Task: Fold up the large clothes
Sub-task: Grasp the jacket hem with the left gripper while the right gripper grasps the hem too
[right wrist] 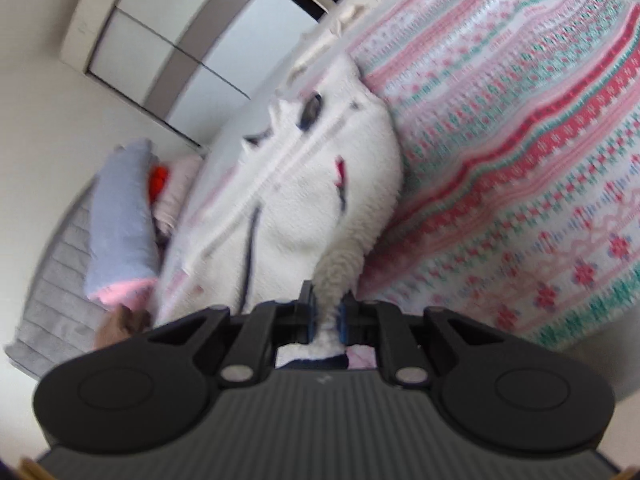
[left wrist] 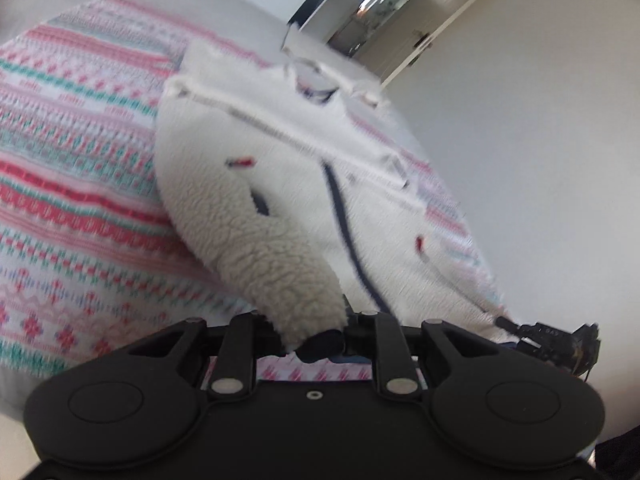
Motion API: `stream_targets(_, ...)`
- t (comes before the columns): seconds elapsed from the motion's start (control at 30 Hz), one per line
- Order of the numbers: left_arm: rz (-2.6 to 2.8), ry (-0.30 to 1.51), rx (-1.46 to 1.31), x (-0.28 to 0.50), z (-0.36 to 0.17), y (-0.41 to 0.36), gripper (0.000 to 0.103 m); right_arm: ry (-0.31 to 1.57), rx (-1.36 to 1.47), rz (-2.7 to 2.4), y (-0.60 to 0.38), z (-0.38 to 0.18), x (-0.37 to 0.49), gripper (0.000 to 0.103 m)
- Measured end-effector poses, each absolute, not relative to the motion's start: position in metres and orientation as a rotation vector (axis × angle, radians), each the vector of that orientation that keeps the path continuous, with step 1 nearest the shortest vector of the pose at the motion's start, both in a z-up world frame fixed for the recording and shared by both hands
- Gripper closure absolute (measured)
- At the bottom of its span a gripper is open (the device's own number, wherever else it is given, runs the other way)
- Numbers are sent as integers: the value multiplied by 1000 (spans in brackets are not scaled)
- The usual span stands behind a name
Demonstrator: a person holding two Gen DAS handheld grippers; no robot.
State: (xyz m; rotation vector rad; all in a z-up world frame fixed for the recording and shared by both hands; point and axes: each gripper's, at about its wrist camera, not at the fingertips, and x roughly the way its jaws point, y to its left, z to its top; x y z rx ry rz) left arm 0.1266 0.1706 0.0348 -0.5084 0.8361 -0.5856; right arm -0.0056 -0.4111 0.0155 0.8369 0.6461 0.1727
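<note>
One white fleece jacket (left wrist: 280,184) is lying spread across a bed, on top of one patterned blanket (left wrist: 72,168) banded in pink, red and teal, with its near end lifted off the blanket by two grippers. Its single zipper line is running lengthwise down the front, and two small red pull tabs are showing on the fleece in the left wrist view, one on each side of a dark navy seam. The left gripper (left wrist: 310,330) is pinching a thick roll of fleece at the jacket's near edge, its jaws nearly together around the bunched fabric. The right gripper (right wrist: 326,320) is clamping a narrower strip of the same jacket, jaws pressed tight on it. Beyond the jacket, in the right wrist view, one stack of folded clothes (right wrist: 120,216) is sitting beside the blanket, lavender and pink on the outside.
</note>
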Motion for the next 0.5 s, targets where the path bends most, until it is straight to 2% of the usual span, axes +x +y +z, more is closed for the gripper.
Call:
stream_targets(0.27,-585,636,-623,191,102,173,82,436,864,207,-420,88,54,93)
stream_targets(0.5,-519,523,-641,281,143,154,82,320,876,192,-429,139,153,93)
